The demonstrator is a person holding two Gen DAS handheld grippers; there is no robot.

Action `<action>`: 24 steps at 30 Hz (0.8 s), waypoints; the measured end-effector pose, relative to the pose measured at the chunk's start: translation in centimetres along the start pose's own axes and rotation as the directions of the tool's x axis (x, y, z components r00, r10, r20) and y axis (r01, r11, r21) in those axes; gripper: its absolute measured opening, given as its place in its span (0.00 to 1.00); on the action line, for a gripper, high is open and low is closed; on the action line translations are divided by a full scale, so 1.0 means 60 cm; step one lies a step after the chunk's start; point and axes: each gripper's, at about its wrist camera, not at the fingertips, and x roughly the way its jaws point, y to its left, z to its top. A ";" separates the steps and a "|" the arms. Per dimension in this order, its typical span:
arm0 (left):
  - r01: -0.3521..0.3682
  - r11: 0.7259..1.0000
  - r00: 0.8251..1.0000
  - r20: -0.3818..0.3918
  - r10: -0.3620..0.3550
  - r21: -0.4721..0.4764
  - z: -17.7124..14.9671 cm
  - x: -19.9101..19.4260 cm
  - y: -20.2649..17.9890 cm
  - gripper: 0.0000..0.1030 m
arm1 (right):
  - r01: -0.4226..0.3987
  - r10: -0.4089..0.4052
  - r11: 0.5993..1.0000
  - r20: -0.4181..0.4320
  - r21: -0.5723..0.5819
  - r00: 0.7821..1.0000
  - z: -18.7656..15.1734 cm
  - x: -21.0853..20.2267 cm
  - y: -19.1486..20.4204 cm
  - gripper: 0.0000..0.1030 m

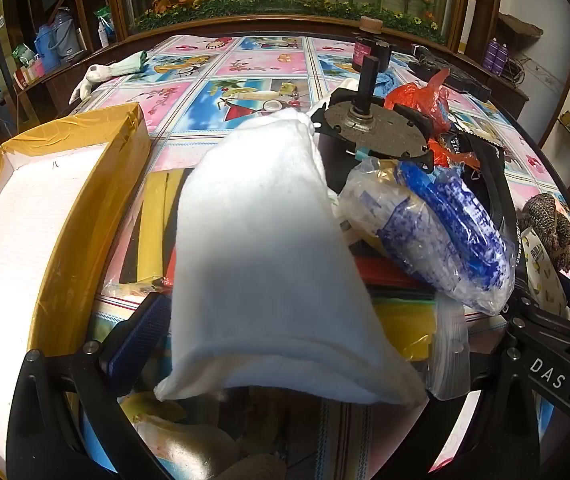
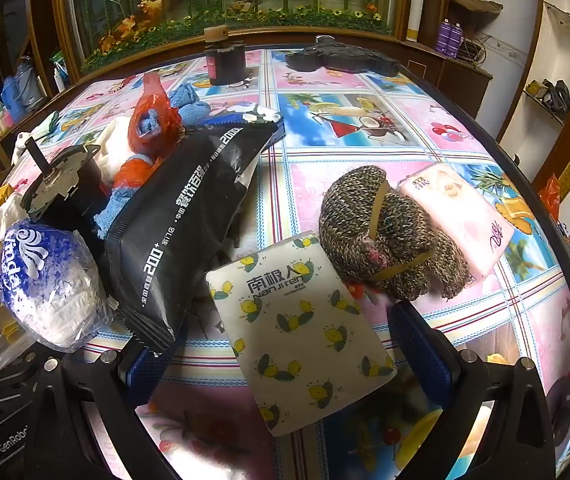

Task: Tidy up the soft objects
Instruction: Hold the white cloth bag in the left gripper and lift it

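My left gripper (image 1: 285, 360) holds a white fluffy cloth (image 1: 269, 256) that hangs in front of the camera and hides the right finger; the left finger pad (image 1: 141, 340) shows beside it. The cloth is just right of the open yellow-taped box (image 1: 85, 200). My right gripper (image 2: 297, 344) is open around a lemon-print tissue pack (image 2: 301, 332) lying on the table. A knitted brown item (image 2: 381, 232), a pink tissue pack (image 2: 461, 216) and a blue-white tissue bag (image 2: 45, 280) lie nearby.
A black motor with a shaft (image 1: 373, 132), a red plastic bag (image 2: 153, 120), a blue towel (image 2: 189, 104), a large black packet (image 2: 181, 216), a dark jar (image 2: 225, 60) and a black object at the back (image 2: 341, 60) crowd the patterned tablecloth (image 2: 365, 120).
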 end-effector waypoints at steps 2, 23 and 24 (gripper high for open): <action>0.000 1.000 1.000 0.000 0.000 0.000 0.000 0.000 0.000 1.00 | -0.001 0.001 1.000 0.000 0.000 1.000 0.000 0.000 0.000 0.99; -0.002 1.000 1.000 -0.001 0.002 -0.005 0.000 0.000 0.000 1.00 | 0.000 0.000 1.000 0.000 0.000 1.000 0.000 0.000 0.000 0.99; -0.005 1.000 1.000 -0.002 0.005 -0.009 0.000 0.000 0.000 1.00 | 0.001 -0.001 1.000 0.000 0.001 1.000 0.000 0.000 0.000 0.99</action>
